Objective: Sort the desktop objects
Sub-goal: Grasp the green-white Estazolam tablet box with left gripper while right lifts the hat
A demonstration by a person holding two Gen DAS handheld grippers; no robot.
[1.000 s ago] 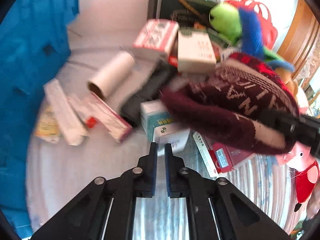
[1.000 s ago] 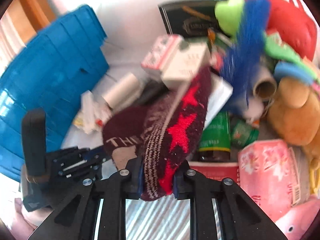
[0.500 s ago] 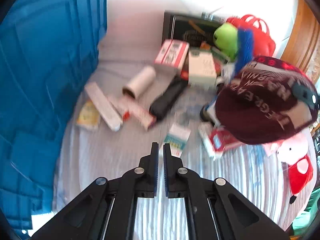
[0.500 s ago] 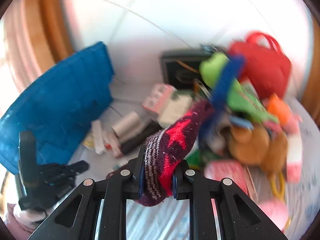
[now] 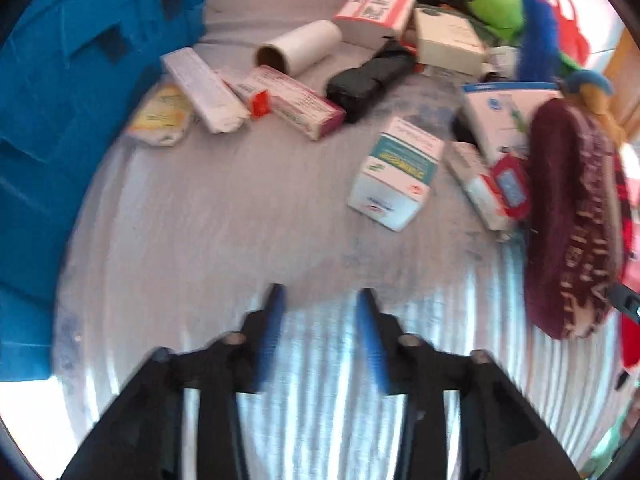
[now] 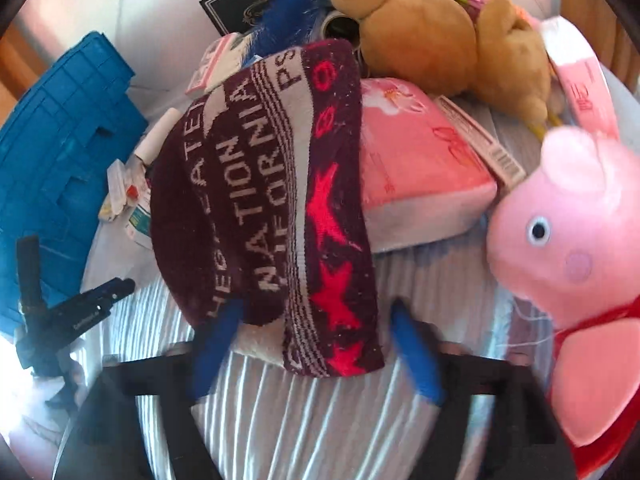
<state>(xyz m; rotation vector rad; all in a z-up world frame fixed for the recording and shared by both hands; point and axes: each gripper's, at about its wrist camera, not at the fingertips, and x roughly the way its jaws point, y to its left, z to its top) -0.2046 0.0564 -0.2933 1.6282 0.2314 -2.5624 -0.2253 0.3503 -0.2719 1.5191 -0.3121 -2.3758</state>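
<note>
A maroon knit hat (image 6: 272, 200) with white lettering and red stars drops between my right gripper's (image 6: 316, 320) spread fingers, its lower edge at the striped cloth. The right gripper is open. The hat also shows at the right edge of the left wrist view (image 5: 576, 220). My left gripper (image 5: 320, 308) is open and empty above the striped cloth, short of a white and teal box (image 5: 396, 172). The left gripper shows in the right wrist view (image 6: 72, 312) at the lower left.
A blue crate (image 5: 72, 120) stands at the left. Boxes, a paper roll (image 5: 300, 46) and a black pouch (image 5: 368, 76) lie behind. A pink tissue pack (image 6: 420, 168), brown teddy (image 6: 448, 36) and pink pig plush (image 6: 572, 240) crowd the right.
My right gripper has opened and let go of the hat, which hangs lower near the cloth. My left gripper has opened and moved closer to the table.
</note>
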